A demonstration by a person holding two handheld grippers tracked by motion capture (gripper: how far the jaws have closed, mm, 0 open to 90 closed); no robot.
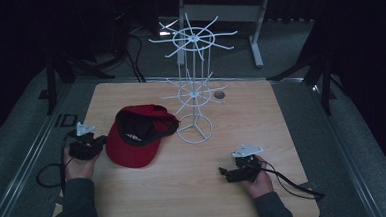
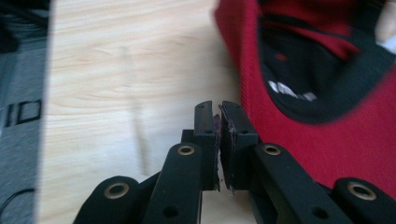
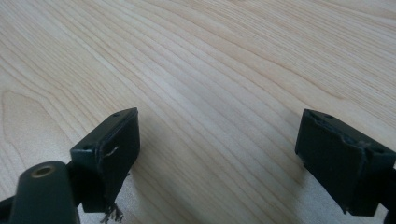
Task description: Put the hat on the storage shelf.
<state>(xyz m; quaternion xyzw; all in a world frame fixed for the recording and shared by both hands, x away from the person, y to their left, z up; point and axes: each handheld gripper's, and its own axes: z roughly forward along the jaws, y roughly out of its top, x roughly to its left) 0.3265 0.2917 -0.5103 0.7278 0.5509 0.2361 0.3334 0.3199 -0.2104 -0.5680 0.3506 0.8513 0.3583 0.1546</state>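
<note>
A red cap point(image 1: 133, 150) with a black lining lies upside down on the left half of the wooden table point(image 1: 195, 188). My left gripper point(image 1: 100, 141) is just beside the cap's left edge, held by a hand. In the left gripper view its jaws point(image 2: 218, 111) stand pressed together with nothing between them, and the cap point(image 2: 345, 140) lies right of them. My right gripper point(image 1: 224, 173) rests low over bare wood at the front right, pointing left. Its jaws point(image 3: 219, 140) are wide apart and empty.
A white wire display rack point(image 1: 194, 88) with two tiers of spoke hooks stands on a ring base behind the cap, mid-table. A small round grey disc point(image 1: 219, 94) lies right of it. Cables trail from both grippers off the table's front edge.
</note>
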